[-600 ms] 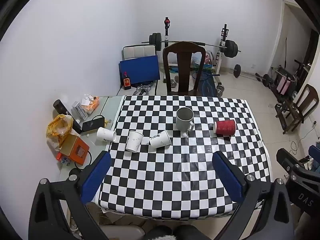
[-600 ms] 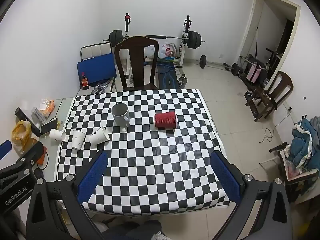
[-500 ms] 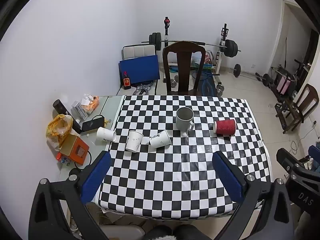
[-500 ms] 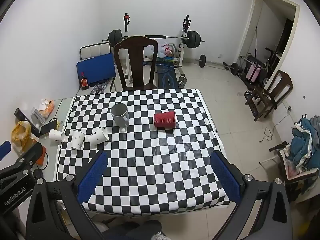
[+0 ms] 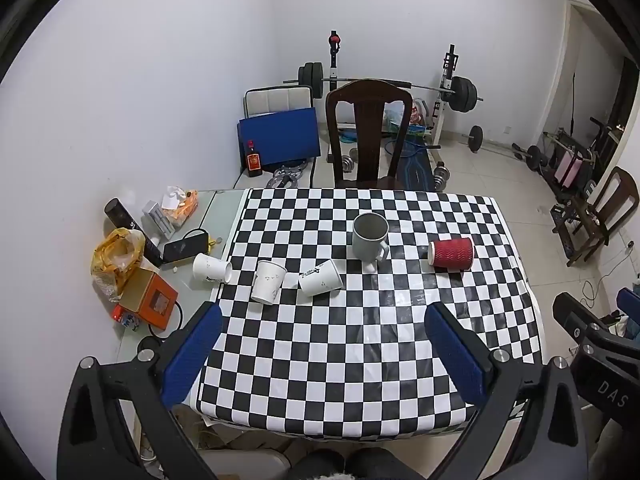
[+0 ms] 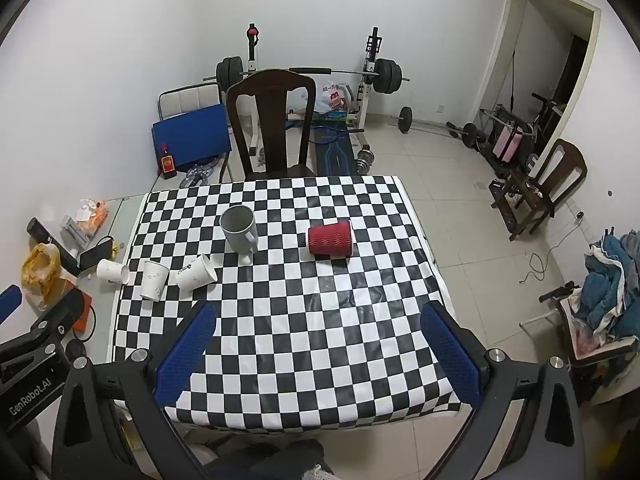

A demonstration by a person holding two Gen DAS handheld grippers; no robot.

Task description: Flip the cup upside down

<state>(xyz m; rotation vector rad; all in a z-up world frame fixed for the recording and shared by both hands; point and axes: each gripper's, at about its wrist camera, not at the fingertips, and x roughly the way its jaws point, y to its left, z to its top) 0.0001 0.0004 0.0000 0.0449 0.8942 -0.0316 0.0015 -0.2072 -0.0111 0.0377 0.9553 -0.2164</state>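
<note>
A grey mug (image 5: 370, 237) (image 6: 239, 229) stands upright, mouth up, on the checkered table (image 5: 360, 340) (image 6: 312, 320). A red ribbed paper cup (image 5: 451, 253) (image 6: 330, 238) lies on its side to its right. Three white paper cups sit left: one on its side (image 5: 320, 277) (image 6: 196, 273), one standing rim-down (image 5: 268, 287) (image 6: 154, 279), one on its side off the cloth (image 5: 211, 268) (image 6: 112, 271). My left gripper (image 5: 322, 316) and right gripper (image 6: 318, 312) are open, empty, high above the near table edge.
A dark wooden chair (image 5: 369, 132) (image 6: 271, 120) stands at the table's far side. A side table (image 5: 208, 216) at the left holds an orange box (image 5: 148, 298), a yellow bag (image 5: 116, 256) and small items. Weights and a barbell rack (image 6: 312, 76) stand behind.
</note>
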